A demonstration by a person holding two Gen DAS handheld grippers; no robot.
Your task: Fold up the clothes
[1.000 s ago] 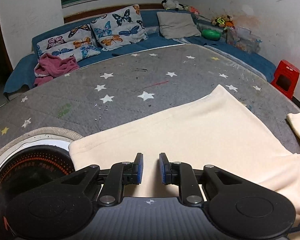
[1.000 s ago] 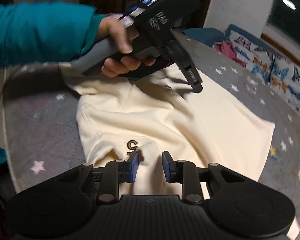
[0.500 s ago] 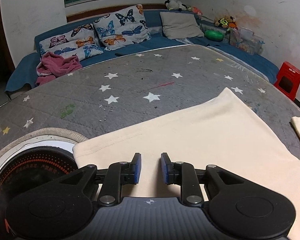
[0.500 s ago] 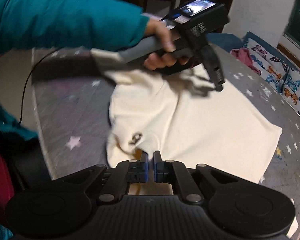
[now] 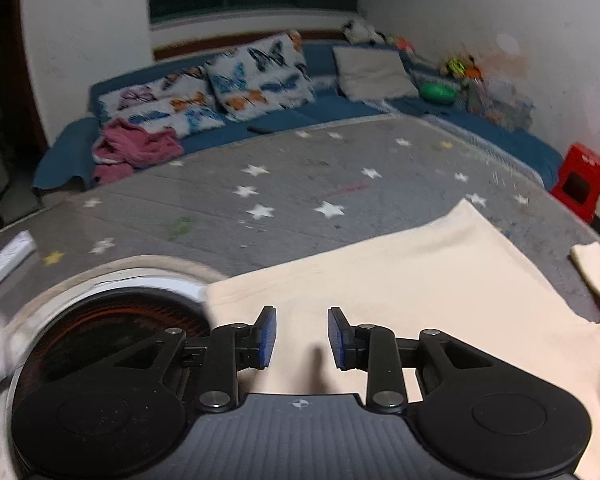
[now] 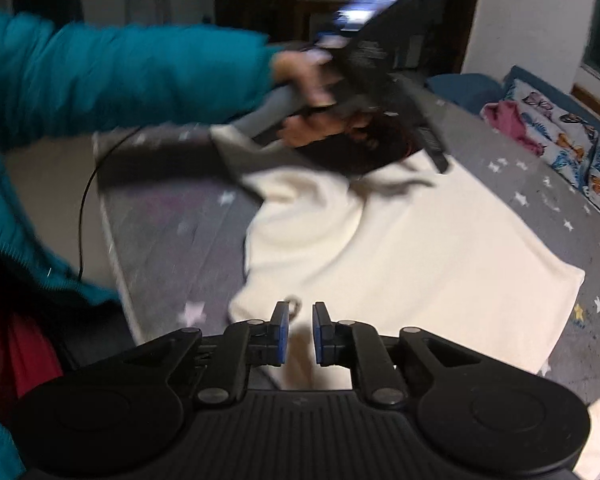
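Observation:
A cream sweatshirt (image 5: 420,280) lies spread flat on the grey star-patterned mat (image 5: 260,200), one sleeve (image 5: 596,268) reaching off to the right. My left gripper (image 5: 302,336) hovers over its near edge with the jaws opening and nothing between the pads. In the right wrist view the sweatshirt (image 6: 400,260) shows a small dark logo (image 6: 294,304) next to my right gripper (image 6: 300,332). That gripper's jaws are opening a little, and cloth shows through the narrow gap without being pressed. A hand in a teal sleeve (image 6: 120,76) holds the left gripper (image 6: 436,156) above the far side, blurred.
A blue sofa with butterfly cushions (image 5: 260,76) and a pink garment (image 5: 136,148) runs along the back. A red stool (image 5: 580,180) stands at the right. A round black disc with a white rim (image 5: 100,320) sits beside the sweatshirt. A thin cable (image 6: 84,208) hangs off the mat's edge.
My left gripper's jaws have spread wider and it has lifted away a little. My right gripper went shut near the logo, then parted slightly. The hand with the left gripper shifted right.

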